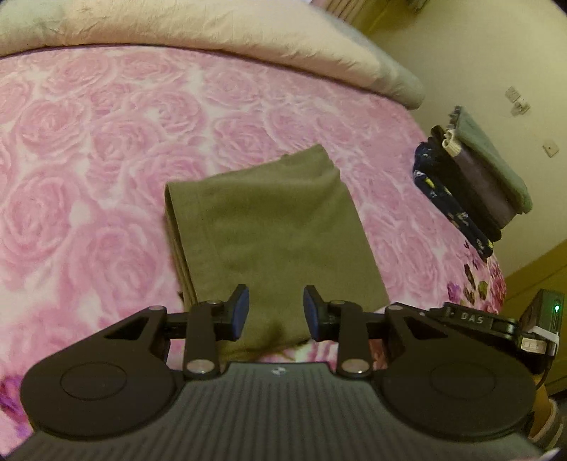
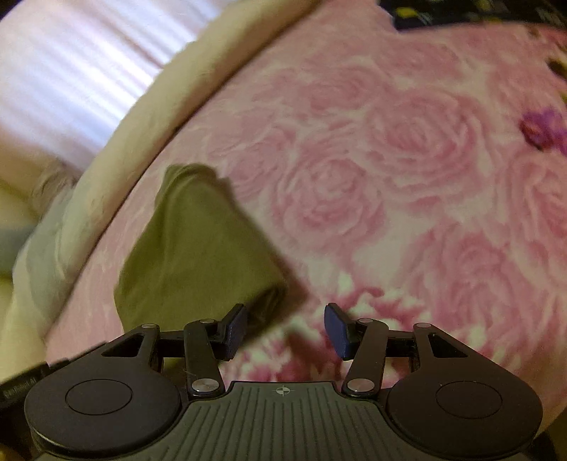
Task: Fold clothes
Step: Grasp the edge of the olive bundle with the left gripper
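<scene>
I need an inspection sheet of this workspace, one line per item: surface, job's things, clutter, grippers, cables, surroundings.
Surface: pink rose-print bedspread, beige quilt along its far edge.
Job's things: folded olive garment flat on the bedspread; stack of folded clothes at the bed's edge.
Clutter: nothing seen.
Grippers: left hand-held gripper open over the olive garment's near edge, nothing pinched; right hand-held gripper open, empty, beside the garment's corner.
Cables: nothing seen for certain.
Surroundings: cream wall with wall sockets; pale curtain, blurred.
</scene>
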Demonstrator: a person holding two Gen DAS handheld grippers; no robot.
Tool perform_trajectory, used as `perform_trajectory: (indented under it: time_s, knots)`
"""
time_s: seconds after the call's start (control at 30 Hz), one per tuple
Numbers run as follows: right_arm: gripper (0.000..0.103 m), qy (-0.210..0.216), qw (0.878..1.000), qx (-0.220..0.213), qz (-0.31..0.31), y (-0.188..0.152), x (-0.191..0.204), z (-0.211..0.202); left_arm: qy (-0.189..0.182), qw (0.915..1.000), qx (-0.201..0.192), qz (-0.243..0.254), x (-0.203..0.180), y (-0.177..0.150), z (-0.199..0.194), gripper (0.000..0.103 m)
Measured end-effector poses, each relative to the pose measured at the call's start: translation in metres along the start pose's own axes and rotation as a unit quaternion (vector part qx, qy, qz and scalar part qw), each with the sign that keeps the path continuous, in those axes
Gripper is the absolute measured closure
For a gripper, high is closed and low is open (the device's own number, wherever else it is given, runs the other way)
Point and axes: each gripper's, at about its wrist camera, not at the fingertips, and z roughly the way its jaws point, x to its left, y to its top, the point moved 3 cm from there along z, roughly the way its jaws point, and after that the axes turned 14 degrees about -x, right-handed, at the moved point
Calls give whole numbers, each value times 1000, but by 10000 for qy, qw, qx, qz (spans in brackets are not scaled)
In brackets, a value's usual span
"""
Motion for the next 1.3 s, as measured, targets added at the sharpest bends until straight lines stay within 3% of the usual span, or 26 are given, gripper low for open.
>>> perform_trajectory:
  time_s: [0.17, 0.23, 0.4, 0.47, 0.57, 0.73, 0.83, 0.97, 1.1, 1.13, 1.17, 1.2, 1.27, 1.3]
  knots:
    - [51, -336, 9919, 135, 1220, 22, -7, -22, 159, 9988, 357, 285, -20, 52, -14, 76]
    - [51, -547, 9867, 157, 1523, 29, -8, -35, 44, 9984, 384, 403, -28, 71, -19, 74]
    - [51, -802, 9733, -88, 2147, 31, -10, -49, -179, 9975, 611, 312, -22, 102, 16, 74]
    - [51, -875, 9650, -306, 2452, 26, -12, -46, -435, 9961, 664, 385, -17, 113, 41, 74]
    - [51, -814, 9390, -794, 3247, 9, -19, -38, -789, 9916, 790, 654, -15, 130, 77, 74]
    - [51, -613, 8701, -1470, 4665, -23, -29, -22, -1209, 9813, 1110, 1002, -23, 147, 127, 67]
    - [51, -594, 8565, -1544, 4888, -36, -26, -12, -1320, 9770, 1343, 997, -27, 149, 154, 65]
    - [51, -527, 8449, -1641, 5063, -44, -26, -5, -1513, 9686, 1811, 788, -28, 145, 190, 64]
    - [51, -536, 8424, -1741, 5071, -46, -28, 0, -1583, 9604, 2197, 657, -26, 136, 216, 67]
    - [51, -546, 8433, -1755, 5051, -46, -28, 1, -1636, 9584, 2258, 614, -25, 134, 221, 73]
    - [51, -567, 8455, -1763, 5008, -46, -27, 3, -1695, 9570, 2284, 575, -24, 133, 223, 88]
    - [51, -605, 8501, -1758, 4927, -45, -26, 5, -1827, 9546, 2292, 534, -24, 133, 223, 95]
    - [52, -679, 8589, -1749, 4764, -43, -23, 9, -2000, 9518, 2258, 559, -23, 134, 223, 97]
    - [79, -717, 8632, -1744, 4682, -42, -22, 11, -2057, 9511, 2220, 611, -22, 136, 223, 98]
